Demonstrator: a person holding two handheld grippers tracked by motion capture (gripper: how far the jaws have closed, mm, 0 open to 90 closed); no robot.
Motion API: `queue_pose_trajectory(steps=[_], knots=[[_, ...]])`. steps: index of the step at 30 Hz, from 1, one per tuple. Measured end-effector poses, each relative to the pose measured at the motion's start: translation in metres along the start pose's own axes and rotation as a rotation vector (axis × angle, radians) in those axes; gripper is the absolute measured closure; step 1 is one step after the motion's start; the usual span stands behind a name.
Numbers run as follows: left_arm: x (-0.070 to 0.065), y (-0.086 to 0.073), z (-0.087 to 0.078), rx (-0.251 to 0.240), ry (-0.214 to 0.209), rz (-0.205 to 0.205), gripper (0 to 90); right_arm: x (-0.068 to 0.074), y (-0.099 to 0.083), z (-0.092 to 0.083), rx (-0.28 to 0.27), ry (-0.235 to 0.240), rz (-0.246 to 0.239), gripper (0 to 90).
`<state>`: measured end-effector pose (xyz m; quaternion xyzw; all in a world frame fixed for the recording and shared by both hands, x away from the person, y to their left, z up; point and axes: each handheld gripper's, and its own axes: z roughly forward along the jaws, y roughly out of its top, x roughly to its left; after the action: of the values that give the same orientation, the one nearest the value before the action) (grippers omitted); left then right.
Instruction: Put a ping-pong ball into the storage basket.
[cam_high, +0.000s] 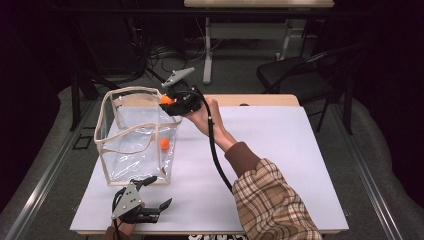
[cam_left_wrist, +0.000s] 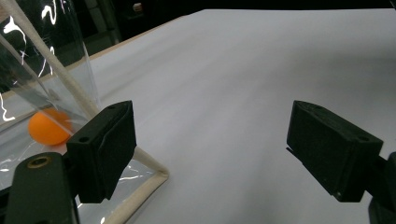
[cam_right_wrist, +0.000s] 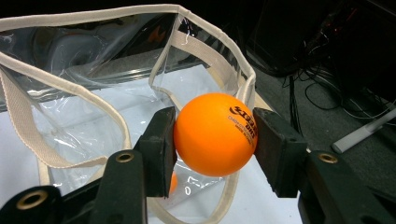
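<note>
Right tool (cam_right_wrist: 212, 135) clamped on orange ball (cam_right_wrist: 215, 134) above clear bag's (cam_high: 131, 140) right rim, near tabletop's (cam_high: 280, 150) far-left corner. Left tool (cam_left_wrist: 210, 149) apart, idle. Centre ball over the opening before release.

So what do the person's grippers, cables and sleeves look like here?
Both grippers are black. The right gripper has blocky, flat-faced jaws on arms with brass-coloured rivets, and the left gripper has the same rectangular pads. Each carries a grey three-cornered plate on top. A black cable trails from the right gripper along the forearm. The right sleeve is tan plaid with a rust-brown cuff.
</note>
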<state>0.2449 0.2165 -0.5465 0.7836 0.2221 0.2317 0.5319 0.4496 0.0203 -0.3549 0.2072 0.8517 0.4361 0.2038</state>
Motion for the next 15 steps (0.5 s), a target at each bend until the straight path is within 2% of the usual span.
queue_pose_trajectory(steps=[15], knots=[[-0.0001,0.0,-0.0002,-0.002,-0.001,-0.001,15.8,0.0051,0.0045,0.009,-0.005,0.011,-0.002,50.8]])
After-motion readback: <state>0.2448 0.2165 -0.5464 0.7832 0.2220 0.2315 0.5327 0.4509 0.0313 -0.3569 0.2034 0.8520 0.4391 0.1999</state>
